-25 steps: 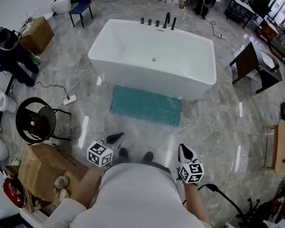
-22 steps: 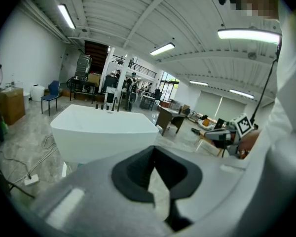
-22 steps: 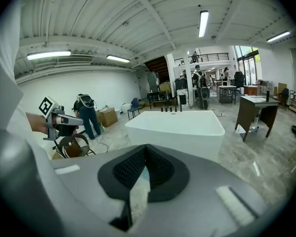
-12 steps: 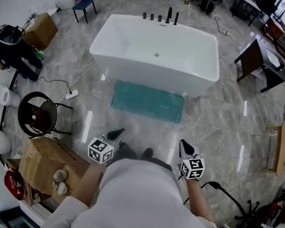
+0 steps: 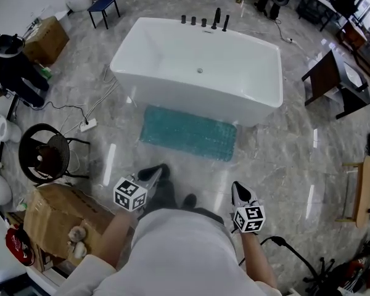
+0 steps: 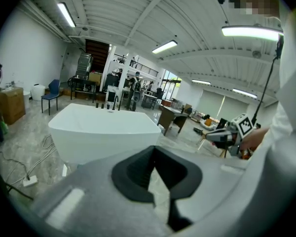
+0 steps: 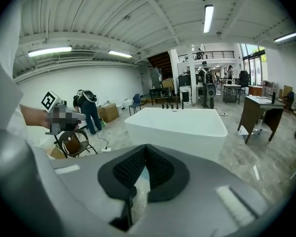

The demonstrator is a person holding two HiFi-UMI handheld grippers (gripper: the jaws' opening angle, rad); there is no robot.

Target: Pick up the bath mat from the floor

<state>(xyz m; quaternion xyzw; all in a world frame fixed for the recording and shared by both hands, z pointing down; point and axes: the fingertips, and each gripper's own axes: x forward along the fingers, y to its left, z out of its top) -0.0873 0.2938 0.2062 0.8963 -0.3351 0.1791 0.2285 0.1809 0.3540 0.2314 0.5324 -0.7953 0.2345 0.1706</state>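
Note:
The teal bath mat (image 5: 188, 132) lies flat on the marble floor, along the near side of the white bathtub (image 5: 197, 66). My left gripper (image 5: 154, 174) hangs shut at waist height, short of the mat's near left edge, with nothing in it. Level with it on the other side, my right gripper (image 5: 238, 191) is also shut and empty, short of the mat's right end. In the left gripper view the left gripper (image 6: 160, 179) points at the bathtub (image 6: 103, 127). The right gripper view shows the right gripper (image 7: 138, 184) aimed at the bathtub (image 7: 180, 122) too.
A cardboard box (image 5: 61, 217) and a round black chair (image 5: 46, 156) stand at my left. A power strip (image 5: 86, 126) with cables lies left of the mat. A person in black (image 5: 12, 66) bends at far left. A dark table (image 5: 324, 82) and a wooden stool (image 5: 361, 190) stand at right.
The person's left foot has stepped forward toward the mat. Both grippers hold about the same place and stay shut.

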